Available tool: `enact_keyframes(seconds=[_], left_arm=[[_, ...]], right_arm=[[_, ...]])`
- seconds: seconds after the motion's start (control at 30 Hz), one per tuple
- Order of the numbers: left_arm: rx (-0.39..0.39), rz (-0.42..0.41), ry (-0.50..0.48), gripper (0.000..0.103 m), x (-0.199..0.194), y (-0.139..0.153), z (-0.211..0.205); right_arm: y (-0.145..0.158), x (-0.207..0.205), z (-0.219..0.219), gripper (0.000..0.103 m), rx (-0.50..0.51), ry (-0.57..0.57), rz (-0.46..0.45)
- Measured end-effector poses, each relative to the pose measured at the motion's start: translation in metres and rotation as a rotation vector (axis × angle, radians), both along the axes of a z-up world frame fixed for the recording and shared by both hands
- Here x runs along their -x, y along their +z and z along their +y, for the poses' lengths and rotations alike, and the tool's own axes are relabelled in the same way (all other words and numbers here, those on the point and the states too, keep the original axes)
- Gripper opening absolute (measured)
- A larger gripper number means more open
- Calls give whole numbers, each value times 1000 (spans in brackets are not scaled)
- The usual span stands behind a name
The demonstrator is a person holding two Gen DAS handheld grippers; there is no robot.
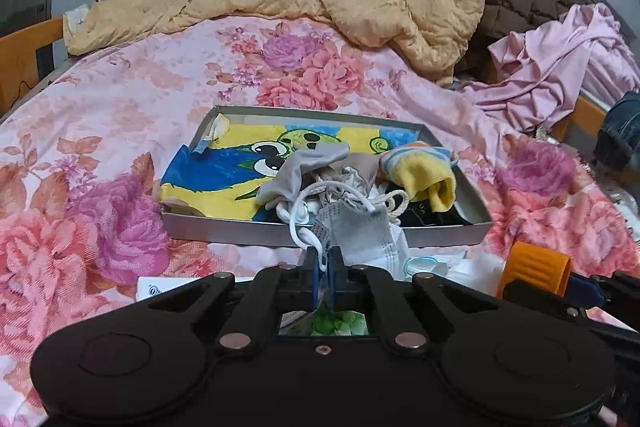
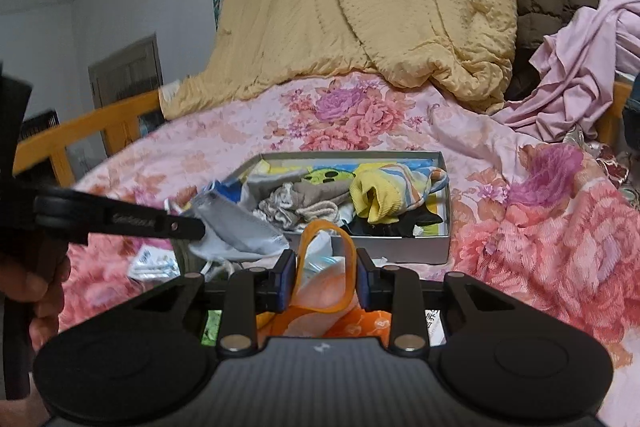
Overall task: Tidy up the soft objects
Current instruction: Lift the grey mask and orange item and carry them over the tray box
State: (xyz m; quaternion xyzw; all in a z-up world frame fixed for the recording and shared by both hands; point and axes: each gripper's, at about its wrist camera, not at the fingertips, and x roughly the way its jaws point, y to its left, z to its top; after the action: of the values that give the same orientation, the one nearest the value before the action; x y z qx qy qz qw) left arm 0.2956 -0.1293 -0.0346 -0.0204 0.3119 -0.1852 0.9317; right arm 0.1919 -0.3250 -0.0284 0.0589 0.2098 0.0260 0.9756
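Now left gripper [image 1: 325, 259] pinches grey mask [image 1: 356, 227], right gripper [image 2: 326, 277] seemingly grips orange band [image 2: 348, 267]

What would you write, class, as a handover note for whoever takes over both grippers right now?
Left gripper: shut on a grey face mask, held just in front of the box.
Right gripper: jaws around an orange loop; contact unclear.
Done: yellow sock, grey sock and other small fabric pieces lie in the box on the floral bedspread.
Left: box the mask, deal with the loop and the loose packets near the grippers.
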Motion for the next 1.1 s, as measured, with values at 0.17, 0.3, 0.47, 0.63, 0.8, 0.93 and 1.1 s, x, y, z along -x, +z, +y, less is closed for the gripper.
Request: enact_keyframes(seconds=[0.17,0.3,0.47,0.63,0.8,0.93,1.1], left_arm=[[43,10,-11,4,18,11,9],[78,24,-25,4,34,21,13],[110,29,-41,3,49,34,17],[128,17,-48,3,58,50,19],[131,-14,-42,3,52,62,15],[136,-52,-38,3,39,70,10],[136,-99,-36,3,5,77,0]], right_arm=[[10,20,-7,34,-61,24,-53],[18,31,-13,34,-112,24,-108],[22,34,-22,34,-168,12,-145],[21,30,-23,34,-156,-29,-189],[10,2,-18,34,-94,-64,-172],[11,-15,-22,34,-114,-70,-202],[18,-55,-39,35,-139,-107,-252]])
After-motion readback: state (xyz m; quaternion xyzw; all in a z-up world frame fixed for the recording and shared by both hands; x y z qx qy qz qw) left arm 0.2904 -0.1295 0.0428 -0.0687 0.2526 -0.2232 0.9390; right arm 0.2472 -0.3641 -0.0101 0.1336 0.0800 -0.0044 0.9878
